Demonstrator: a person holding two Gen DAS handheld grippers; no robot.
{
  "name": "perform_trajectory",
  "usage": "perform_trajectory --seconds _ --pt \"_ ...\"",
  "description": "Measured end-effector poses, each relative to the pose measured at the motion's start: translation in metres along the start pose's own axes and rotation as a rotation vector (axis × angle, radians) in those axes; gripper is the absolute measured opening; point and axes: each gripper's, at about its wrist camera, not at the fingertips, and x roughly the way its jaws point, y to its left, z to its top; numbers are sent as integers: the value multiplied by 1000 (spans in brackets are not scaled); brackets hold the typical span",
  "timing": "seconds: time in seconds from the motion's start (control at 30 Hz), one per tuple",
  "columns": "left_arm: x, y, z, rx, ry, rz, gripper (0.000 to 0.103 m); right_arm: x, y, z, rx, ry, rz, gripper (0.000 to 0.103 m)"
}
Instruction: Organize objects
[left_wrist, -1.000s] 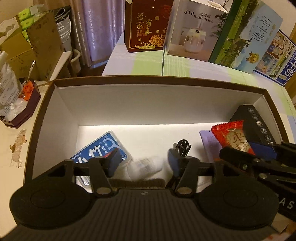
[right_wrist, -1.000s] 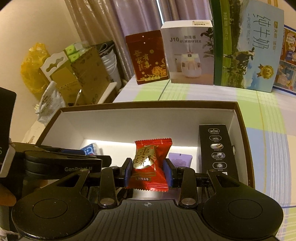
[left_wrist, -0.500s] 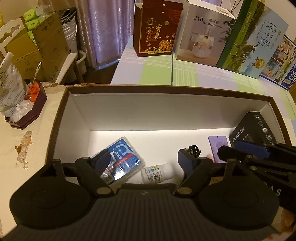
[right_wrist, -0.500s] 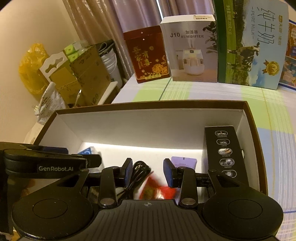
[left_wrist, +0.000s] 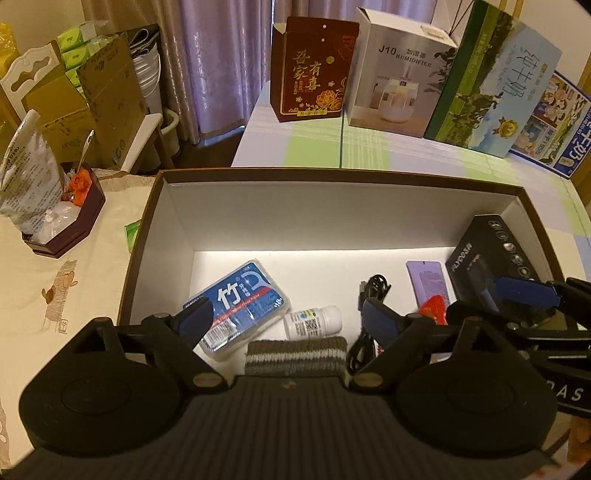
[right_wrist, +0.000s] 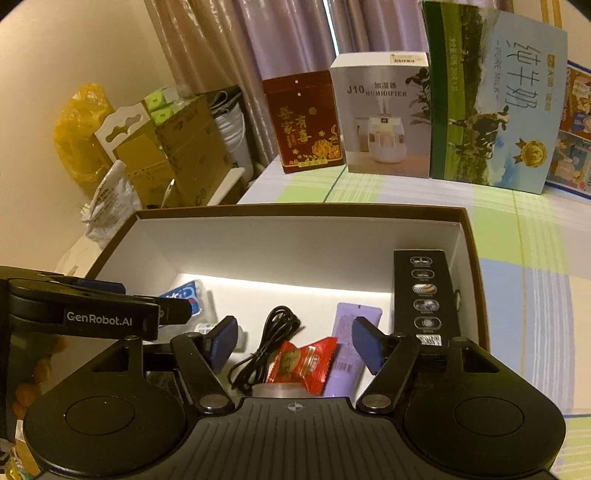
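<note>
With both jaws just spread wide and nothing between them, left gripper (left_wrist: 284, 321) and right gripper (right_wrist: 293, 343) hang over the box (right_wrist: 295, 212). Red candy (right_wrist: 303, 363) lies on the floor beside cable (right_wrist: 269, 339), white bottle (left_wrist: 314, 321) near floss case (left_wrist: 236, 304): dropped in for sorting, I judge.

The right claw (left_wrist: 517, 295) hides most of the red candy (left_wrist: 434, 306); print unreadable.

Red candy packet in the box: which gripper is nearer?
Right. The red candy packet lies just beneath the open right gripper; the open left gripper hangs over the white bottle.
</note>
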Motion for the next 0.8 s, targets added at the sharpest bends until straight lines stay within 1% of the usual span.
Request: perform_trajectory --seconds 0.13,0.2,0.27,0.33,0.43,0.53,0.73,0.8 --pt "-13 -2 -5 0 -10 -4 86 -14 2 -6 5 -13 -2 77" --pt "-21 -2 -9 -2 -16 -8 86 -22 3 -8 7 -18 -3 84" --pt "-28 -4 -14 0 -22 -8 87 -29 4 -10 12 -22 -5 88" --pt "-36 -6 -20 -1 -29 -7 88 -39 5 -14 15 -28 1 91" --pt "-50 -9 -29 -4 -46 -5 90 -53 8 -22 11 -34 -1 99" --pt "-64 -13 -41 -8 -60 -6 94 -68 7 -31 13 -41 -8 101" --pt "-94 -23 -64 -8 -88 -11 96 -97 3 -50 28 -45 -13 101" --pt "-104 -28 -73 -11 -98 -11 98 -106 3 -56 26 -46 -16 101"
